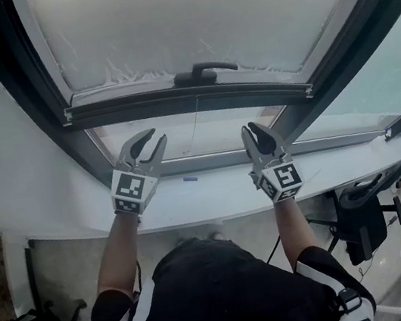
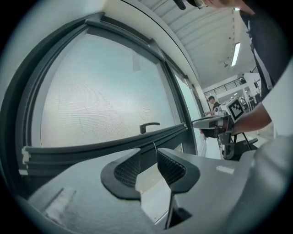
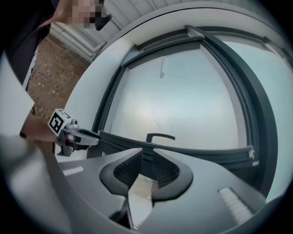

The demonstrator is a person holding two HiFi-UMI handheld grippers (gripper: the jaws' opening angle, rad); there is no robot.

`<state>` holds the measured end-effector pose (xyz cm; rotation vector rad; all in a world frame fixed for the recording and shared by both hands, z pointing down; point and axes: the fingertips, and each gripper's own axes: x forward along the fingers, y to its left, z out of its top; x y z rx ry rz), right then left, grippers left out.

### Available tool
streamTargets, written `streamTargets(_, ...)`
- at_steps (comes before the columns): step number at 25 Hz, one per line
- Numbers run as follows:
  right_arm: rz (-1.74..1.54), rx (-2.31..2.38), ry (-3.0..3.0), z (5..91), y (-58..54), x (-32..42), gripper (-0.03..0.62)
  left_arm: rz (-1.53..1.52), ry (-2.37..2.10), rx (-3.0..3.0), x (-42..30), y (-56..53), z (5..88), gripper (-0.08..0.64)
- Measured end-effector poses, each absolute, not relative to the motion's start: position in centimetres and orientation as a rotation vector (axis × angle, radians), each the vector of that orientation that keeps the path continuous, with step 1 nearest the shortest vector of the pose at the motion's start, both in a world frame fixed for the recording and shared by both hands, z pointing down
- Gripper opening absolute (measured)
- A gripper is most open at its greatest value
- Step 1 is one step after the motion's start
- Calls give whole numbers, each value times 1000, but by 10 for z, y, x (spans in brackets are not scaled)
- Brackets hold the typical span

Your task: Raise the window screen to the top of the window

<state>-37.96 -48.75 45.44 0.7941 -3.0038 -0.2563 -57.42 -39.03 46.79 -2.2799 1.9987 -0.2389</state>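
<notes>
No words, numbers or brand names can be read. The only signs are black-and-white square markers, one on the cube of the left gripper [image 1: 154, 138] and one on that of the right gripper [image 1: 251, 130], both just below the window frame [image 1: 198, 101]

It looks like a big office: a wide window [image 1: 182, 13] ahead of the jaws, long ceiling lights [image 2: 236, 54] above, and a black office chair [image 1: 361, 223] behind them.

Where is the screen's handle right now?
In the head view, the handle sits mid-frame on the screen's dark bottom bar, above and between the left gripper and right gripper.
</notes>
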Motion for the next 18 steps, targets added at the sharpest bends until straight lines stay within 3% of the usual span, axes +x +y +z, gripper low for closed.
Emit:
streamTargets(2,-433,731,-2920,452,-493,-390,85,-378,1969,-2269,-574,-401,466,149)
streamTargets(7,-652,562,-2736,459,-511,-415,192,-698,1798,-2118,-565,-434,462,157)
streamTargets(18,-962,421,-2458,487,-538,-450,221,-1173,1618,-1844,-558,-478,478,175)
